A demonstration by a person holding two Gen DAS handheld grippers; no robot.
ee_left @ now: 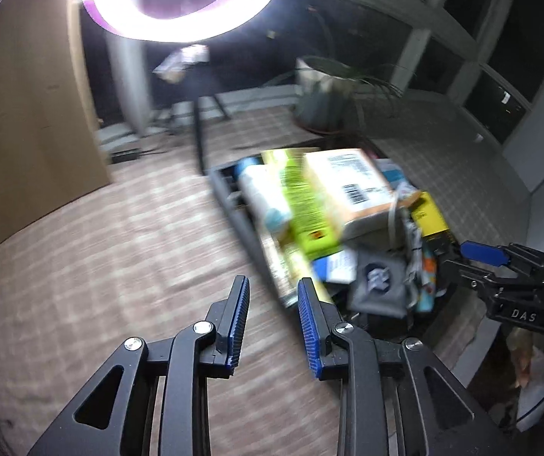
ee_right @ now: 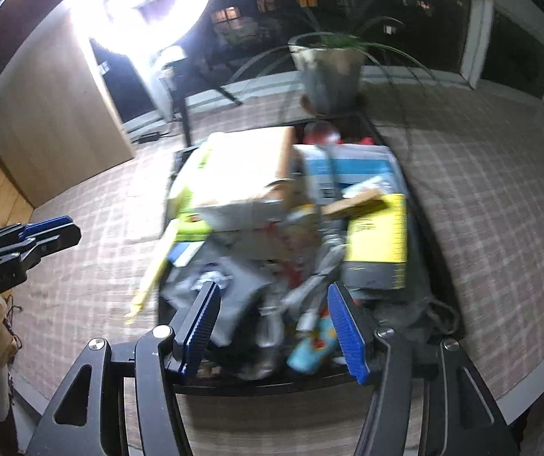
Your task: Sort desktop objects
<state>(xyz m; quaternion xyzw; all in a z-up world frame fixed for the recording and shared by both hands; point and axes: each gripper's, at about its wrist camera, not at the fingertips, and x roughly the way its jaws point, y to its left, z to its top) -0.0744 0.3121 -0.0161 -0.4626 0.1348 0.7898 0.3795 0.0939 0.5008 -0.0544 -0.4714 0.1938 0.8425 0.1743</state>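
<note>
approach step: right gripper fingers spread over bin; left gripper spread, empty. next: pick one item.

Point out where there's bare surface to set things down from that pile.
Free: the plaid cloth left of the dark tray, toward the wood panel, and the cloth right of the tray, below the potted plant. Crowded: the tray itself, heaped with the cardboard box, the yellow package and more. Both grippers, left and right, are open.
</note>
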